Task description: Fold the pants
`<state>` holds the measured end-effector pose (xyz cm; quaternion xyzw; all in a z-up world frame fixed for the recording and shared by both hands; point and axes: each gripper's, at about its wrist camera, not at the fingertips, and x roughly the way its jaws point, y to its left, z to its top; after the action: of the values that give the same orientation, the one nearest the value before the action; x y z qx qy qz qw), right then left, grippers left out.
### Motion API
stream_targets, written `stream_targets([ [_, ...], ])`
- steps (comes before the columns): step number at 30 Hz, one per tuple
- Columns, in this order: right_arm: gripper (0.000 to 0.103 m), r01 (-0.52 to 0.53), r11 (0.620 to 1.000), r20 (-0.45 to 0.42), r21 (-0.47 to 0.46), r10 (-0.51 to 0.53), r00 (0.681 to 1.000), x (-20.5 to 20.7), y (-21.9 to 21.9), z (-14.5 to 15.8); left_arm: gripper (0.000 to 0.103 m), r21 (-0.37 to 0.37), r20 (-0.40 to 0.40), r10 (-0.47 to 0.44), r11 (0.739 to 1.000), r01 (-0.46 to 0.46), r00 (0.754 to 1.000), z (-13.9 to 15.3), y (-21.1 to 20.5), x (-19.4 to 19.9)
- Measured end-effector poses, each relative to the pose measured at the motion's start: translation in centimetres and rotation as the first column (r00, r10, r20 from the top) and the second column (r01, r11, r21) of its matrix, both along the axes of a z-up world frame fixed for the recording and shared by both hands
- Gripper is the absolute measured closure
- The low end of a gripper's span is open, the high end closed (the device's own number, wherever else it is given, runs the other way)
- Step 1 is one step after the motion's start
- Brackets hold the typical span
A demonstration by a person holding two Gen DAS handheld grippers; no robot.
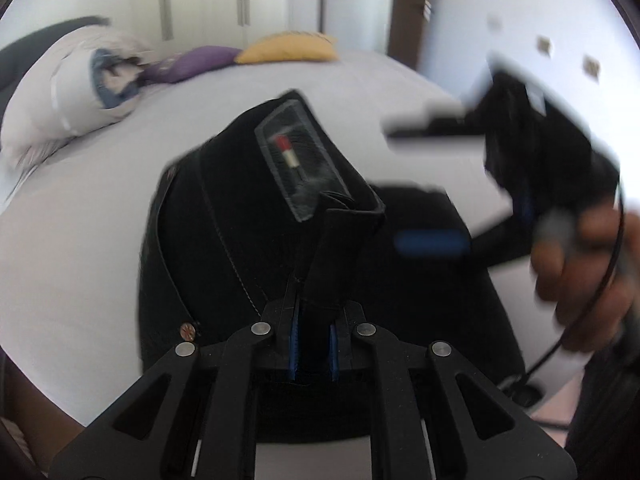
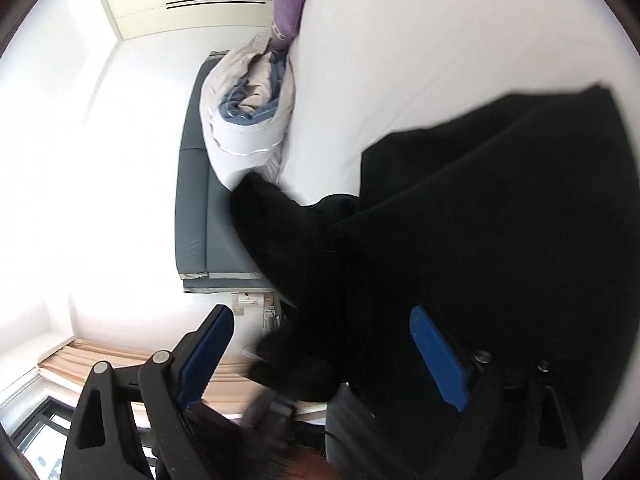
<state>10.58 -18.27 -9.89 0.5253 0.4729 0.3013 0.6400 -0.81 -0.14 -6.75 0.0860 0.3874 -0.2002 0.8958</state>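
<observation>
Pants (image 1: pixel 224 240): black, heaped mid-frame on bed (image 1: pixel 80 220). Left gripper (image 1: pixel 314 344) clenched on a fabric strip; right gripper (image 2: pixel 320 356) released, nothing pinched. Risk: strip slipped, fold undone.

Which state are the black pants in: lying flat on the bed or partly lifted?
Partly lifted. The left gripper is shut on a strip of the black pants, pulling it up off the bed; the rest drapes below.

Bed (image 1: pixel 80 240) under black pants (image 1: pixel 224 240), pillows (image 1: pixel 76 92).
</observation>
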Motion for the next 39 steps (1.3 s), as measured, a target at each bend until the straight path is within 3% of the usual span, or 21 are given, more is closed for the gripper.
stream_targets([
  [5, 0.011, -0.021, 0.997, 0.023, -0.073, 0.023, 0.999, -0.8, -0.8, 0.5, 0.094, 0.147, 0.041, -0.1, 0.985, 0.093, 0.994, -1.1, -4.8, -2.6],
  [8, 0.013, -0.021, 0.995, 0.01, -0.102, 0.022, 1.0, -0.9, -0.6, -0.2, 0.094, 0.173, 0.049, -0.114, 0.979, 0.104, 0.992, -1.0, -5.7, -2.7],
  [10, 0.033, -0.024, 0.99, -0.003, -0.141, 0.024, 1.0, -0.6, -0.3, -0.3, 0.094, 0.189, 0.056, -0.117, 0.976, 0.105, 0.992, -1.0, -6.0, -2.7],
  [11, 0.038, -0.036, 0.987, -0.012, -0.155, 0.034, 0.999, -0.1, 0.1, -0.5, 0.094, 0.199, 0.061, -0.12, 0.974, 0.106, 0.991, -0.9, -6.1, -2.8],
  [13, 0.071, -0.055, 0.98, -0.018, -0.189, 0.053, 0.998, 0.1, 0.0, -0.9, 0.094, 0.208, 0.068, -0.126, 0.972, 0.109, 0.99, -1.1, -5.7, -3.8],
  [16, 0.082, -0.051, 0.974, 0.0, -0.221, 0.052, 0.999, -0.1, -0.3, -0.7, 0.094, 0.234, 0.082, -0.147, 0.964, 0.125, 0.986, -1.3, -6.3, -5.2],
  [26, 0.084, 0.031, 0.971, 0.085, -0.238, -0.011, 0.996, -3.4, -4.9, 0.5, 0.094, 0.238, 0.099, -0.246, 0.947, 0.217, 0.964, -0.6, -9.9, -6.5],
  [32, 0.084, 0.04, 0.964, 0.046, -0.264, -0.029, 0.999, -3.7, -6.5, -2.0, 0.094, 0.258, 0.04, -0.254, 0.937, 0.236, 0.966, -3.6, -12.2, -6.5],
  [35, 0.085, 0.034, 0.966, 0.001, -0.257, -0.035, 0.999, -3.2, -6.5, -4.0, 0.091, 0.304, 0.009, -0.256, 0.922, 0.241, 0.967, -5.8, -12.7, -6.2],
  [39, 0.074, 0.04, 0.974, 0.007, -0.221, -0.039, 0.999, -3.7, -7.0, -3.9, 0.088, 0.291, 0.006, -0.251, 0.927, 0.239, 0.968, -5.4, -12.2, -6.5],
])
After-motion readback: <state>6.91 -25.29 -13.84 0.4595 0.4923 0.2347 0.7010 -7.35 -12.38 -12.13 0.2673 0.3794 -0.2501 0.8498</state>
